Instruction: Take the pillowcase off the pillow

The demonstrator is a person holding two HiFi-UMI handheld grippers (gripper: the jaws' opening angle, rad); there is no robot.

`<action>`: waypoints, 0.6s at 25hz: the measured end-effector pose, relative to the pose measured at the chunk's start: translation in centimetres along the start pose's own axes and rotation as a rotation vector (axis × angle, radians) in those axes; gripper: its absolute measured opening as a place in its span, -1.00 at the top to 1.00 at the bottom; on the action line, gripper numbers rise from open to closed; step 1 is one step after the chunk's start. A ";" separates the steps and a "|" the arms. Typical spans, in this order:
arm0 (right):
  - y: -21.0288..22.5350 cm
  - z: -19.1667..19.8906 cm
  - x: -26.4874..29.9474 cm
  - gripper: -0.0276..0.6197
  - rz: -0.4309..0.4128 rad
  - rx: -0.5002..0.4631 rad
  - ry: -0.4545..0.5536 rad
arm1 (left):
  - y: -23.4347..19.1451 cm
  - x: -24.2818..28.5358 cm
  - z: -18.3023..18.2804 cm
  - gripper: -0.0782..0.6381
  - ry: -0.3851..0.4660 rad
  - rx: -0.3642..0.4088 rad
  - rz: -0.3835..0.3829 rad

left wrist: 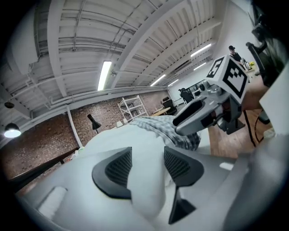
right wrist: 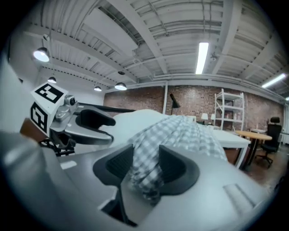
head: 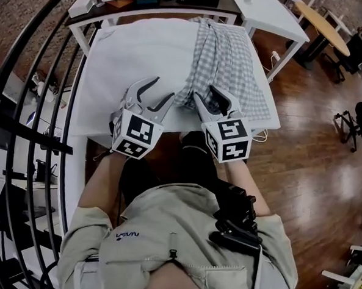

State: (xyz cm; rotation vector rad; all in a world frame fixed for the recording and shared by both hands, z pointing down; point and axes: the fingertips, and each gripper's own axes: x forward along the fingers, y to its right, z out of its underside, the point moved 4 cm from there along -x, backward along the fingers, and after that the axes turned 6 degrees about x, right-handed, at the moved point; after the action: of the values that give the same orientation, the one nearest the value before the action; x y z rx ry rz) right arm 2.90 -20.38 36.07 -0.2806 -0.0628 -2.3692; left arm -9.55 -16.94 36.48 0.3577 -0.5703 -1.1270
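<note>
The grey-and-white checked cotton pillowcase [head: 225, 64] lies bunched in a long rumpled band. Its long axis runs straight away from the right gripper [head: 204, 92], from that gripper's jaws toward the far edge of the table. The near end of the band sits between the right gripper's jaws. In the right gripper view the checked cloth [right wrist: 180, 131] hangs down through the gap between the two dark ribbed pads [right wrist: 118, 168]. The pads stand apart and the fabric looks slack between them rather than pinched, so I judge this gripper released, with the cloth merely resting in the gap.

Just to the left of that gripper, and under the band, is the plump white pillow [head: 144, 53]. Most of its surface is bare, so the case looks largely or wholly off. Whether the far end still wraps a corner cannot be told.

The left gripper [head: 164, 88] is also released, its jaws spread over the pillow's near edge. In the left gripper view white pillow stuffing [left wrist: 135, 149] swells up between the pads without being squeezed.

The right gripper is the nearer one to the case, so any further pull would fall to it and would run back along the band toward the person. The left gripper is placed to steady the pillow.

Both lie on a white rectangular table [head: 265, 118].
</note>
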 end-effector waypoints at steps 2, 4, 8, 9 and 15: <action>-1.4 2.0 1.0 0.36 -0.014 -0.032 -0.053 | 0.8 1.0 1.0 0.13 -0.029 0.015 0.002; -2.0 3.3 2.5 0.36 0.007 -0.088 -0.088 | 0.8 1.9 2.0 0.22 -0.058 0.036 -0.024; -1.5 3.3 3.4 0.75 0.074 -0.180 -0.100 | 0.2 2.1 2.1 0.60 -0.056 0.032 -0.081; -1.2 3.0 3.1 0.78 0.086 -0.188 -0.093 | -0.1 1.9 1.7 0.64 -0.044 0.016 -0.092; 3.7 -0.8 0.0 0.82 0.253 -0.209 0.018 | -5.0 -0.3 -3.0 0.73 0.085 -0.031 -0.170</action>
State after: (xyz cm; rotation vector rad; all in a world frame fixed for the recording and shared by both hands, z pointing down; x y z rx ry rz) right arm 5.28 -23.21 35.18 -0.3458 0.2185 -2.1268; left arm -11.54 -18.72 31.31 0.4313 -0.4535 -1.2765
